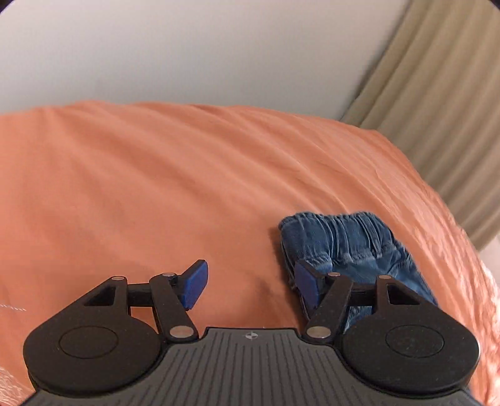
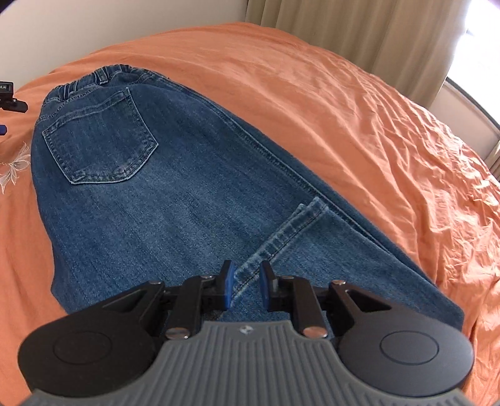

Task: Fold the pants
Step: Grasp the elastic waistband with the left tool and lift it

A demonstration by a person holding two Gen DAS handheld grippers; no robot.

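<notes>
The fingers of the left gripper (image 1: 251,285) are spread wide and nothing is held between them; they are poised beside the waistband (image 1: 343,231). The fingers of the right gripper (image 2: 245,285) are parted narrowly about a hem (image 2: 281,237), which is not visibly clamped. The pants (image 2: 156,193) are laid flat across the middle of the bed (image 2: 359,125), pocket side up. One leg seems laid over the other and the hems brought up over the legs; a further fold toward the waistband is judged to remain.

orange bedsheet (image 2: 359,103), beige curtain (image 2: 359,28), white wall (image 1: 203,53)
</notes>
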